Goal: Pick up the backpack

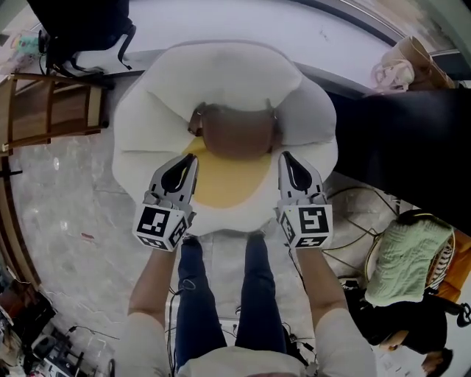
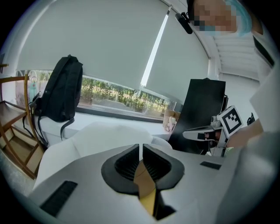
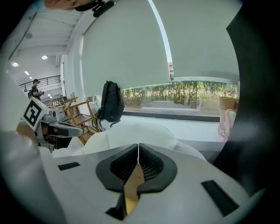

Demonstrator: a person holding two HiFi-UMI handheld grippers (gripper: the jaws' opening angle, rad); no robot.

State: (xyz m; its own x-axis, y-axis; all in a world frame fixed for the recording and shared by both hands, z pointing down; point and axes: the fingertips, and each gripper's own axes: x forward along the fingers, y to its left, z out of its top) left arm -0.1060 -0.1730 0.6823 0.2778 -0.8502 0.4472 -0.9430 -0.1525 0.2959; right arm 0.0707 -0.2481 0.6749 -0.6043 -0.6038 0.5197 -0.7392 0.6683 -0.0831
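- Left claw (image 1: 190, 160): jaws together, nothing between them. Only a thin slit shows in the left gripper view, with brown and yellow cushion colour behind it.
- Right claw (image 1: 287, 158): same, jaws closed and empty, pads meeting in the right gripper view.
- Backpack (image 2: 61, 89): black, upright on the window ledge (image 1: 221, 22), propped against the blind so it stays standing. It sits upper left in the head view and left of centre in both gripper views, well apart from both claws.
- Egg cushion (image 1: 147, 110): big white seat with a yellow centre (image 1: 224, 180), on the floor just ahead of my knees, filling mid frame.
- Brown thing (image 1: 235, 132): rounded, on the cushion above the yellow patch, with small loops at its two upper corners. Could be a pillow or a bag, cannot tell.
- I hold both claws side by side, angled downward, one on each flank of the brown thing, near it but not touching.
- Judgement: the grasp hasn't started. Closed jaws read as a neutral carry, and they need to open before any strap or handle.
- Wooden rack (image 1: 51, 110) stands beside the backpack at the left edge, so I'd judge a reach to the ledge needs care there.
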